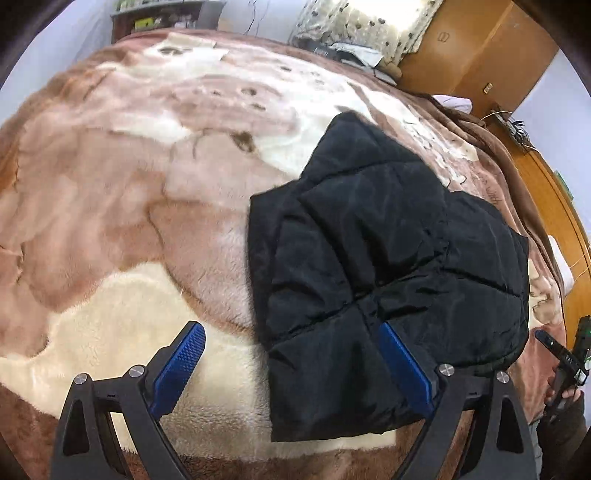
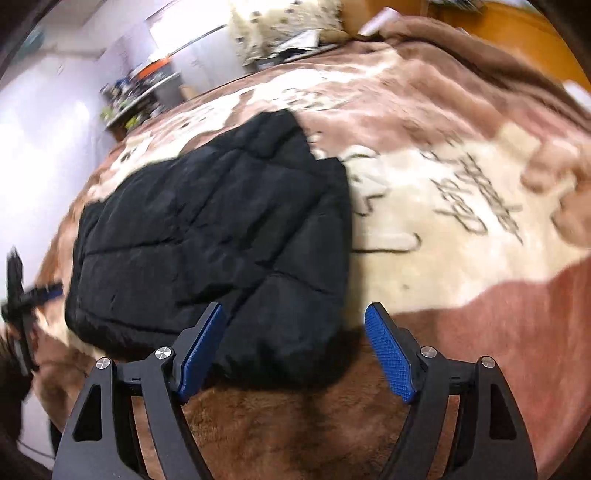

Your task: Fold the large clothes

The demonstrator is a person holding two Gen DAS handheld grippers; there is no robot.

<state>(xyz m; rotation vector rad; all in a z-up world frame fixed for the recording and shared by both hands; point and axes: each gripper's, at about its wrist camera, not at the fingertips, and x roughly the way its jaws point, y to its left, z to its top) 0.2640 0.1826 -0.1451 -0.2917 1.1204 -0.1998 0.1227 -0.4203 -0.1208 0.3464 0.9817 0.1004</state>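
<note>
A black quilted padded jacket lies folded into a compact bundle on the bed's brown and cream plush blanket. My left gripper is open and empty, hovering above the jacket's near left corner, one blue pad over the blanket and the other over the jacket. In the right wrist view the jacket lies left of centre. My right gripper is open and empty above the jacket's near right corner. The right gripper also shows at the right edge of the left wrist view, and the left gripper shows at the left edge of the right wrist view.
A spotted pillow and dark items lie at the head of the bed. A wooden wardrobe and wooden bed frame stand to the right. A cluttered shelf stands by the far wall. The blanket carries printed lettering.
</note>
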